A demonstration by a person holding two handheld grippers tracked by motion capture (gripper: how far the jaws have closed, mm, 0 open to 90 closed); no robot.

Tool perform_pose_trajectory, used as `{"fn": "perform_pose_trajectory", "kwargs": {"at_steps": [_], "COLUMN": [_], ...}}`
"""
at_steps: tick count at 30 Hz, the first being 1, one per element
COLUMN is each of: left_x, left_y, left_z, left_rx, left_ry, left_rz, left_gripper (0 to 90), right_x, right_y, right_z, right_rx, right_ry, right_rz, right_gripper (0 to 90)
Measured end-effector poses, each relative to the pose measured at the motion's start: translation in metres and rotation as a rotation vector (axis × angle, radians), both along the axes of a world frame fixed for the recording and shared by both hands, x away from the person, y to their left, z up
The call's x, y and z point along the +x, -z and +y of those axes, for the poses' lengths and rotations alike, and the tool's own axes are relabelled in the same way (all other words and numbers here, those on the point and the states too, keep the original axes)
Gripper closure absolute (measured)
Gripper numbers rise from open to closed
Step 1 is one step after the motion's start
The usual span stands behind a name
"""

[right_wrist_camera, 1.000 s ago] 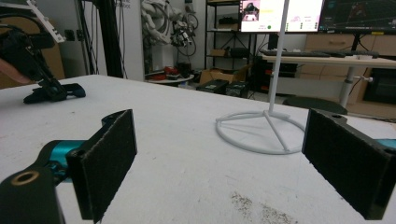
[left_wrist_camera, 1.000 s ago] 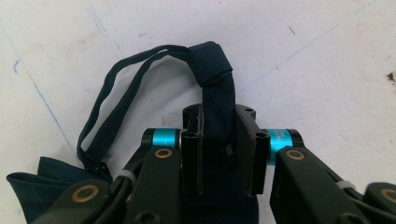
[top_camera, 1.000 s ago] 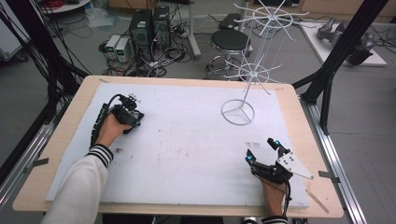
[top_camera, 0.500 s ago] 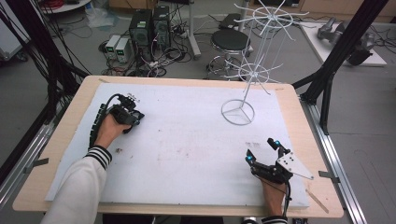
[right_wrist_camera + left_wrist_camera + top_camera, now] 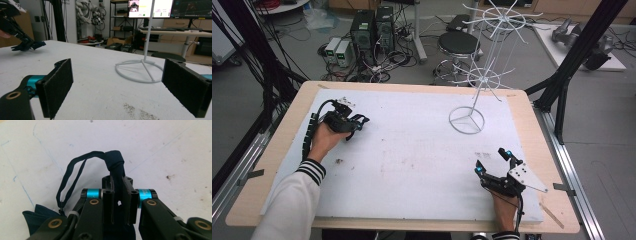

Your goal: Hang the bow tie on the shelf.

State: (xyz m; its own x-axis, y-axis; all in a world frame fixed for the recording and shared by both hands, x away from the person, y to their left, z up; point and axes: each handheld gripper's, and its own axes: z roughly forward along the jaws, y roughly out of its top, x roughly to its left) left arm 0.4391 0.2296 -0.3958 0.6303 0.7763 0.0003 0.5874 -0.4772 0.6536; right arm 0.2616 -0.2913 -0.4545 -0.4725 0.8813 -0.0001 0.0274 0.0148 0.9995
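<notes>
Two hand-held grippers | left clamps dark cloth | right wide apart

A robotics lab: computer towers and cables behind the bench, monitors, spare robot arms.

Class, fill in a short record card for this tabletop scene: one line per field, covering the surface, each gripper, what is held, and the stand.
Surface: white mat on a wooden table
Left gripper: jaws closed on a dark blue cloth item with a thin loop strap, at the mat's far left
Right gripper: jaws wide apart, nothing between them, near right of the mat
Stand: white wire rack with a ring base, upright, far right of the mat, nothing hanging on it
</notes>
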Motion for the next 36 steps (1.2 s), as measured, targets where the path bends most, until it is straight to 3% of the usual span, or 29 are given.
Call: {"fn": "perform_pose_trajectory", "kwargs": {"at_steps": [8,14,18,24,36], "left_x": [-0.007,-0.013,-0.015,-0.017,-0.019], "left_y": [-0.006,-0.010,-0.013,-0.020,-0.037], "left_z": [0.000,-0.001,-0.004,-0.006,-0.027], "left_rx": [-0.077,-0.171,-0.229,-0.356,-0.405], "left_ry": [0.019,0.035,0.040,0.060,0.123], "left_rz": [-0.054,-0.123,-0.147,-0.167,-0.223], "left_gripper": [80.8,80.8,80.8,80.8,80.8], "right_x": [0.000,0.000,0.000,0.000,0.000], "right_y": [0.000,0.000,0.000,0.000,0.000], "right_z": [0.000,0.000,0.000,0.000,0.000], "right_rx": [-0.006,-0.006,-0.006,-0.005,-0.002], "right_ry": [0.000,0.001,0.001,0.000,0.000], "right_rz": [-0.004,-0.005,-0.005,-0.005,-0.004], "right_gripper": [9.2,9.2,9.2,9.2,9.2]}}
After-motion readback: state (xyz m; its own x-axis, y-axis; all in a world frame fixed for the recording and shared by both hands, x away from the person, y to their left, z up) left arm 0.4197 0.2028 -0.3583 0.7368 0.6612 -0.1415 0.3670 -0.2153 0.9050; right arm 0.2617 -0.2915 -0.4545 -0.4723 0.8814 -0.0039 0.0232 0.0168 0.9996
